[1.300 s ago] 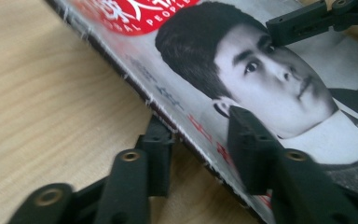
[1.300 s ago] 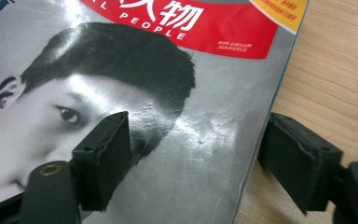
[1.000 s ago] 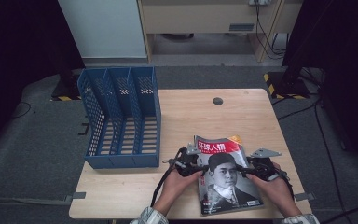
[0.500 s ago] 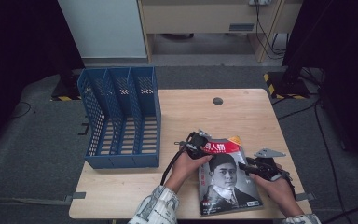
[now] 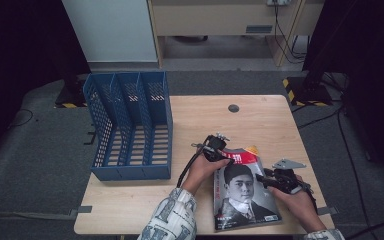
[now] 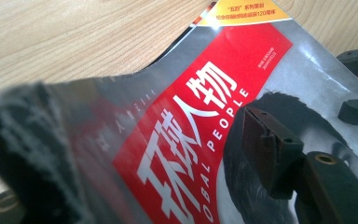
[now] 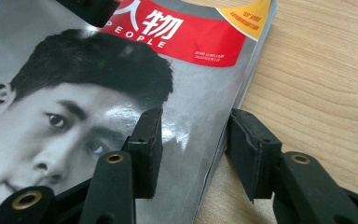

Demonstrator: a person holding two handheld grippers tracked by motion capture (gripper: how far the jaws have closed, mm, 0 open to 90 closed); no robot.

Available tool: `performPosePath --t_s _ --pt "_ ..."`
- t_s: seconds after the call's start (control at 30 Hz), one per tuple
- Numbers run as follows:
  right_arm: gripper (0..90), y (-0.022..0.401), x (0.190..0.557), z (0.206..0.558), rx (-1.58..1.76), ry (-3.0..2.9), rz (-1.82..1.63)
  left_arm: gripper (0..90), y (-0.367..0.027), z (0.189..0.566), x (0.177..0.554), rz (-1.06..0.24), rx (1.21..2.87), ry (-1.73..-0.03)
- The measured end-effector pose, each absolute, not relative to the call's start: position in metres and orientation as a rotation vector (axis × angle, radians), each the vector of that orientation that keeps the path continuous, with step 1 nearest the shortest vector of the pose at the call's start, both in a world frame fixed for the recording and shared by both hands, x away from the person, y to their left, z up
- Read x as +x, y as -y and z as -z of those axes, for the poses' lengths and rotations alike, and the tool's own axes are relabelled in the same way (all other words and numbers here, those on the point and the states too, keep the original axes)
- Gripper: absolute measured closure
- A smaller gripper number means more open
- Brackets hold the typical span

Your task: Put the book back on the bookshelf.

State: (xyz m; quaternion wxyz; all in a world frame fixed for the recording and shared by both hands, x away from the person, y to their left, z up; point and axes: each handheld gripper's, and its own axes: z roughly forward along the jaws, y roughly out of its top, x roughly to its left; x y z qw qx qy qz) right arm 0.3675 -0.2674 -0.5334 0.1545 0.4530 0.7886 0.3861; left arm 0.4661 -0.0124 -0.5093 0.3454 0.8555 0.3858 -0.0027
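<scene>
A magazine [image 5: 243, 200] with a red title band and a man's portrait lies flat at the table's front right. My left gripper [image 5: 219, 152] is at its top left corner. In the left gripper view [image 6: 144, 112] the jaws have just been closing, with the curled-up cover [image 6: 200, 93] between them and the pads still well apart. My right gripper [image 5: 266, 180] straddles the magazine's right edge. Its jaws have also just been closing [image 7: 193, 126]: one pad rests over the cover [image 7: 74, 102], the other stands beside the page edges over the wood, with gaps showing.
A blue three-slot file holder [image 5: 130, 125] stands at the table's left side. A small dark round disc [image 5: 233, 108] sits in the wooden tabletop [image 5: 280, 125] toward the back. Dark floor with cables surrounds the table.
My left hand has moved from the magazine's left edge up to its top left corner. The right hand has stayed at the right edge.
</scene>
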Motion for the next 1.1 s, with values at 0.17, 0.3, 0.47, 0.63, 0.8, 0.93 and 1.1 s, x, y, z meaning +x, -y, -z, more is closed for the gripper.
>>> performPosePath --t_s 0.17,0.3,0.47,0.63,0.8,0.93,1.1 --pt "55.8 0.268 0.367 0.534 1.285 -2.266 -1.104 55.5 0.009 0.510 0.469 0.059 2.219 -1.008" --pt "55.7 0.268 0.367 0.534 1.286 -2.267 -1.106 67.0 0.009 0.506 0.468 0.109 2.190 -1.014" --pt "55.4 0.268 0.367 0.534 1.280 -2.267 -1.105 77.2 0.010 0.497 0.466 0.128 2.181 -1.019" --pt "52.6 0.268 0.368 0.533 1.294 -2.266 -1.108 80.9 0.010 0.493 0.466 0.146 2.150 -1.034" --pt "36.3 0.282 0.369 0.522 1.337 -2.287 -1.159 84.2 0.011 0.489 0.465 0.195 2.091 -1.043" --pt "32.2 0.301 0.365 0.518 1.323 -2.202 -1.062 85.0 0.012 0.488 0.466 0.206 2.087 -1.025" --pt "29.0 0.310 0.373 0.524 1.393 -2.157 -1.008 85.9 0.011 0.489 0.468 0.236 2.063 -1.035"
